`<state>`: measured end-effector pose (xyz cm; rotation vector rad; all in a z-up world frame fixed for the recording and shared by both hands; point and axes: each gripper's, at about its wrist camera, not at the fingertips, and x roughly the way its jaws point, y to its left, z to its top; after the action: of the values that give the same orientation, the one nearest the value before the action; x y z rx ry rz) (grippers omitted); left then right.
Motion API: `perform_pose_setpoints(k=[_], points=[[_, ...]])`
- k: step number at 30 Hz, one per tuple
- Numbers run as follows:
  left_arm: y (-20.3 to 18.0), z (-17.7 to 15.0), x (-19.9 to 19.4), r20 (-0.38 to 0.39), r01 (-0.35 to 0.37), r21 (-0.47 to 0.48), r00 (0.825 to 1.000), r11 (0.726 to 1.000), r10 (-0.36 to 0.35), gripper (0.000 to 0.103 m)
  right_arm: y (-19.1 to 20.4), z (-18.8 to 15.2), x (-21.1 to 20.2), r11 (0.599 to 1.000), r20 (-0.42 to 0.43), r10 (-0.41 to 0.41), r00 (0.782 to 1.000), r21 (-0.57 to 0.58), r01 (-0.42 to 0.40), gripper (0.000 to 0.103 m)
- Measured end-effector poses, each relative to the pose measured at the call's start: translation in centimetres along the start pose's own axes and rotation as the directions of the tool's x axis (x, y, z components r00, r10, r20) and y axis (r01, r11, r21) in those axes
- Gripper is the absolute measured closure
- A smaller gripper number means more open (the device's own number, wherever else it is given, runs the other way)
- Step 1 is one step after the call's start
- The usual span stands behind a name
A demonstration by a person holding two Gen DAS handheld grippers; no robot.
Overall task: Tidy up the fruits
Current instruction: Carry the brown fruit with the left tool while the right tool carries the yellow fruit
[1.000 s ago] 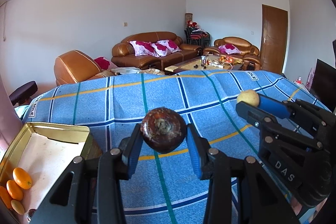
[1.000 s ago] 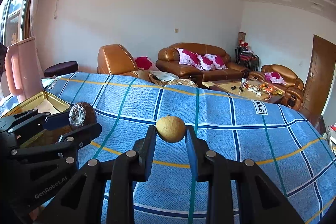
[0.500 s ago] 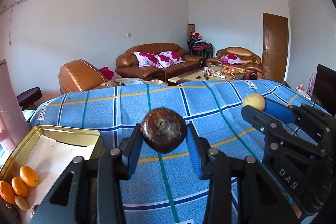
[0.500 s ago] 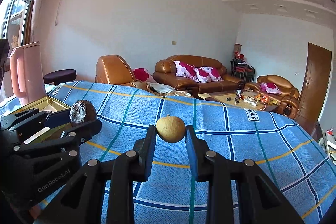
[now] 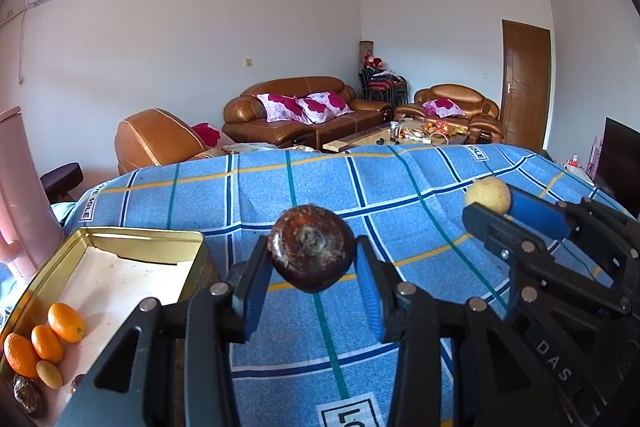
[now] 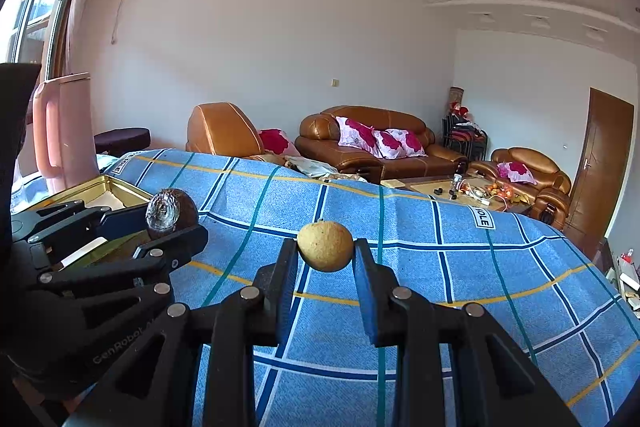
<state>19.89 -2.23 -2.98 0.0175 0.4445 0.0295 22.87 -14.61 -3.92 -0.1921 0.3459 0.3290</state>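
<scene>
Above blue cloth (image 5: 400,195), both grippers level, fruit-laden

My left claw (image 5: 312,267) is matt black plastic with smooth blue pads and bright metal rivets, and it grips a dark brown fruit (image 5: 311,249) whose skin is glossy but scabbed and rough at the crown. My right claw (image 6: 325,259), of the same plastic, pinches a dull yellow fruit (image 6: 325,246) with a finely pitted skin. Left of the dark fruit lies a shiny gold metal tin (image 5: 140,237) lined with matt white paper and holding smooth, waxy oranges (image 5: 66,322); the worktop wears a coarse woven blue cloth (image 5: 400,195).
</scene>
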Motion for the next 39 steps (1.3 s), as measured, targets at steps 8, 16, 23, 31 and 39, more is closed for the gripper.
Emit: perform_pose_setpoints(k=[8,16,23,31,39], points=[[0.7,-0.5,-0.5,-0.021,0.005,-0.006,1.000,1.000,-0.005,0.060,0.6,-0.3,-1.0,1.000,0.004,0.010,1.000,0.004,-0.010,0.073],[1.3,-1.4,-1.8,-0.044,0.020,-0.006,0.999,1.000,-0.020,0.060,1.6,-0.7,-2.1,1.000,0.006,0.030,1.000,0.005,-0.030,0.073],[1.5,-2.2,-3.8,-0.031,0.027,0.015,0.999,1.000,-0.026,0.060,2.8,-0.9,-3.2,0.999,0.018,0.051,0.999,0.000,-0.051,0.073],[2.1,-3.1,-6.1,-0.011,0.015,0.021,1.000,1.000,-0.015,0.060,4.6,-1.1,-4.4,0.997,0.029,0.079,0.996,-0.012,-0.078,0.073],[3.6,-3.6,-8.0,0.009,-0.018,0.005,1.000,1.000,0.018,0.060,6.1,-1.3,-5.2,0.994,0.040,0.104,0.994,-0.026,-0.103,0.073]])
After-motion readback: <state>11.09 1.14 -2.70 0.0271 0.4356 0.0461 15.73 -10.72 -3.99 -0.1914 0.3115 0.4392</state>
